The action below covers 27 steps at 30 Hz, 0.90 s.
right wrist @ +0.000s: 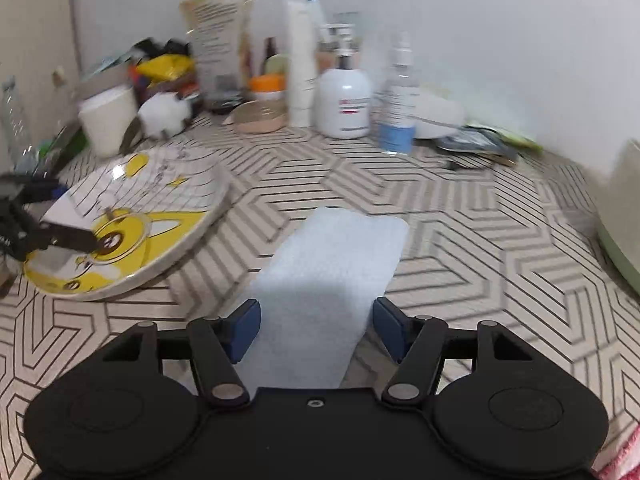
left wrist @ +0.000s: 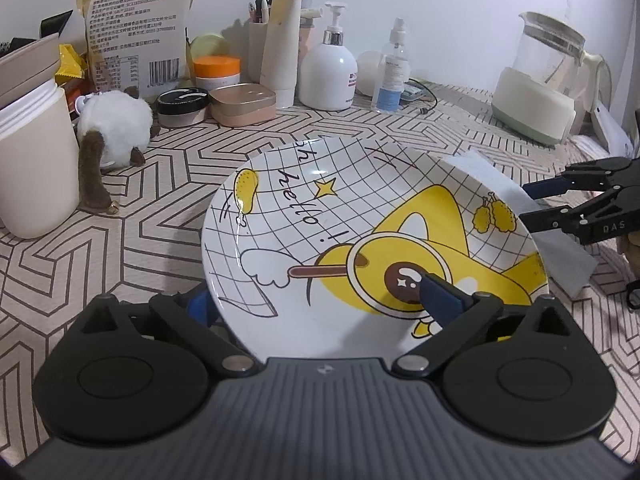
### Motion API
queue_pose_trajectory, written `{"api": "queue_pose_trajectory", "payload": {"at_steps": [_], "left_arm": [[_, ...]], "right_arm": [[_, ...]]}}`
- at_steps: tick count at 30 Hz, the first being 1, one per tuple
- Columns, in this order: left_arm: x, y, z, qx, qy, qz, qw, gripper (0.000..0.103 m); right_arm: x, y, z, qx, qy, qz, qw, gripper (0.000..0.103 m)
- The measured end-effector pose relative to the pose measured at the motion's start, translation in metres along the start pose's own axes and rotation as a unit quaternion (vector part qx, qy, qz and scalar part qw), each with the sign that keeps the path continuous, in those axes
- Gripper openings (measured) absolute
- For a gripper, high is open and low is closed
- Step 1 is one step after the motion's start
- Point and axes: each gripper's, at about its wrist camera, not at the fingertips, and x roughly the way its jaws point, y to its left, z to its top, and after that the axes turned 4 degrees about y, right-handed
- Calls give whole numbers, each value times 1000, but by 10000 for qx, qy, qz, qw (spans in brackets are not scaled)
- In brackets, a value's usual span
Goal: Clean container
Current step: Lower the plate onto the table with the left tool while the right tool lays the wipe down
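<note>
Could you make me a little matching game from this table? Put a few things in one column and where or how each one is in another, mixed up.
Things:
1. plate
2. cloth
3. pump bottle
4. kettle

States:
A. lying flat on the table between the open right claw's fingers
B. standing at the back wall, among the toiletries
C. tilted up, its rim pinched by the left claw
D. at the far right end of the table

Pairs: 1-C, 2-A, 3-B, 4-D
</note>
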Motion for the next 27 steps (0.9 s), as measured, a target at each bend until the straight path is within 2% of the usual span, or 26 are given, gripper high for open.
{"api": "queue_pose_trajectory", "payload": {"at_steps": [6,9,10,11,12,15,19,24,27], "left_arm": [[0,-2,-1,58,29,70,10000,103],[0,-2,-1,59,39,88,9999,103],[-1,-2,-1,43,56,109,9999,103],[-2,-3,-2,-16,79,183,9998,103],[-4,-4,-2,-80,103,261,9996,103],[-11,-6,-6,-329,167,489,9981,103],[-29,-10,-20,-770,129,658,9948,103],[-65,-31,-40,-889,-391,1122,9889,103],[-74,-46,-52,-879,-528,1262,9867,103]], "right_arm": [[-3,5,-2,188,-64,-116,9997,69],[-16,13,-7,333,-316,-232,9987,70],[-22,18,-9,364,-418,-221,9982,74],[-30,24,-12,407,-529,-136,9977,82],[-38,30,-16,449,-639,-49,9969,85],[-59,55,-25,352,-723,231,9965,87],[-79,84,-39,340,-1054,-29,9938,90],[-79,107,-49,410,-889,15,9952,91],[-71,113,-55,443,-849,-309,9949,91]]}}
